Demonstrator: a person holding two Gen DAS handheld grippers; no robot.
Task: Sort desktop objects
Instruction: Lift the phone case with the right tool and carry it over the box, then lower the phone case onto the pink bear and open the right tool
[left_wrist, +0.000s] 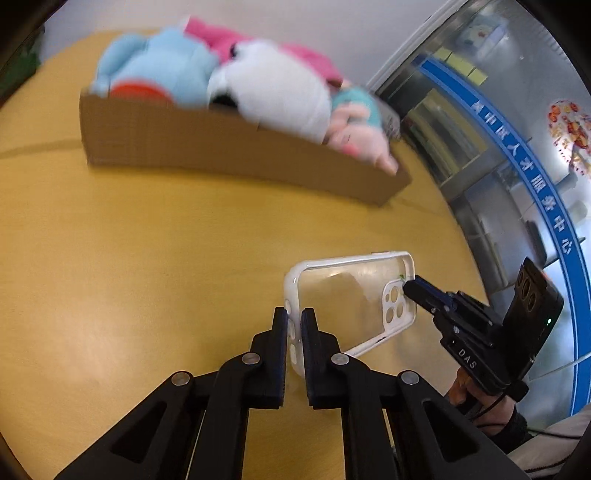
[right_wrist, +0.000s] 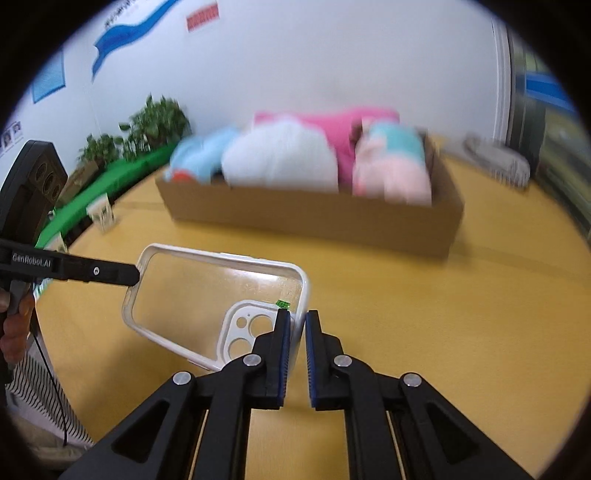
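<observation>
Left wrist view: left tool (left_wrist: 294, 321) and right tool (left_wrist: 410, 286) each clamp the phone case (left_wrist: 343, 295) above the yellow table (left_wrist: 129, 258); cardboard box (left_wrist: 221, 147) near its far edge.

Clear, white-rimmed phone case (left_wrist: 343, 295) (yellow table (left_wrist: 147, 258), brown box (left_wrist: 221, 147))

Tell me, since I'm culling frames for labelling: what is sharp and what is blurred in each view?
Left wrist view: left gripper and phone case sharp; plush toys and cardboard box smeared. Right wrist view: right gripper and case sharp, toys and box blurred; fisheye bends the table edge.
</observation>
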